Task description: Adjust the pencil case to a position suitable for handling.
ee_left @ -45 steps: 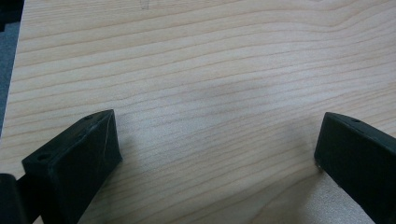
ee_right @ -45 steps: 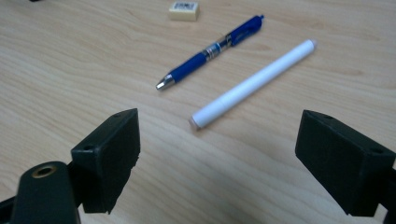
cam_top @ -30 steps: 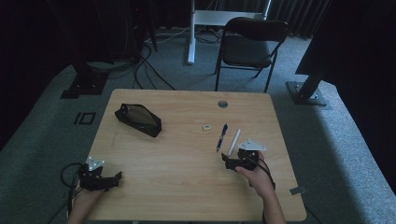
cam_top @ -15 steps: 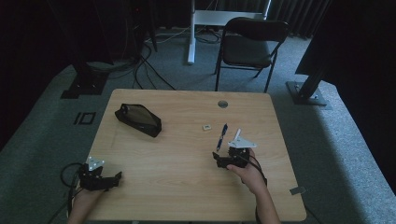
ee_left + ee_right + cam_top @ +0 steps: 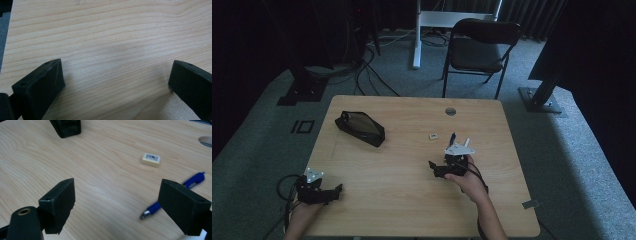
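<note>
Pale wood grain covers the table, which is set on grey carpet with a dark chair beyond its far edge. At the table's right-centre the right gripper is held with its jaws spread wide and empty. A blue pen is seen in the right gripper view lying on the wood just beside the right-hand jaw, which hides part of its barrel; in the high view only its far tip is visible. A small cream eraser lies farther off, apart from the pen. A black pouch rests toward the far left. At the near left corner the left gripper is held low, its jaws likewise parted over bare wood.
</note>
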`<action>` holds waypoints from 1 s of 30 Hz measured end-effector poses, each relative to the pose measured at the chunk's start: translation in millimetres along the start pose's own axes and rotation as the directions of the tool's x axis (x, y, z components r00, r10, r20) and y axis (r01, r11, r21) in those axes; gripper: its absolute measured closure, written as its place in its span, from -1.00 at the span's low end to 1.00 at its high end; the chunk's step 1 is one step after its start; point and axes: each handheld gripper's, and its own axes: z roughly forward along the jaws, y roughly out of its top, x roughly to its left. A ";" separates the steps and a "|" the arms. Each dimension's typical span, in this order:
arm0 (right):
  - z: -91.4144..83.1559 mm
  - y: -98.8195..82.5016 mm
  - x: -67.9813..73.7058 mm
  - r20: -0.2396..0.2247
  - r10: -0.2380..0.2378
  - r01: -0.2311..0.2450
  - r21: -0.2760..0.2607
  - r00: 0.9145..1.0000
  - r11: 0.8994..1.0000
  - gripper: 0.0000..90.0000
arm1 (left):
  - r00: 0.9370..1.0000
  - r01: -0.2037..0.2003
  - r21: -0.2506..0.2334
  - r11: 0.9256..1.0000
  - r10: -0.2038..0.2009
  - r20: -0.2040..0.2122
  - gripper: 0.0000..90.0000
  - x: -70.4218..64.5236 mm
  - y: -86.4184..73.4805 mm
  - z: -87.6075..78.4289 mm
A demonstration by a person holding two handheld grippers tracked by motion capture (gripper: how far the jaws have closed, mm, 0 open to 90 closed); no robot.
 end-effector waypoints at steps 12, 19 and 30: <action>20.9 14.0 15.2 -0.034 -0.024 0.023 -0.009 0.999 1.000 -0.67 | 1.000 0.001 -0.001 1.000 -0.001 0.000 -1.00 -0.1 0.0 0.1; 31.9 17.3 21.5 -0.050 -0.037 0.037 -0.007 0.998 0.999 -0.65 | 1.000 0.001 -0.001 1.000 -0.001 0.000 -1.00 -0.1 0.0 0.1; 46.7 33.1 36.5 -0.084 -0.074 0.073 -0.022 0.994 0.997 -0.64 | 1.000 0.001 -0.001 1.000 -0.001 0.000 -1.00 -0.1 0.0 0.1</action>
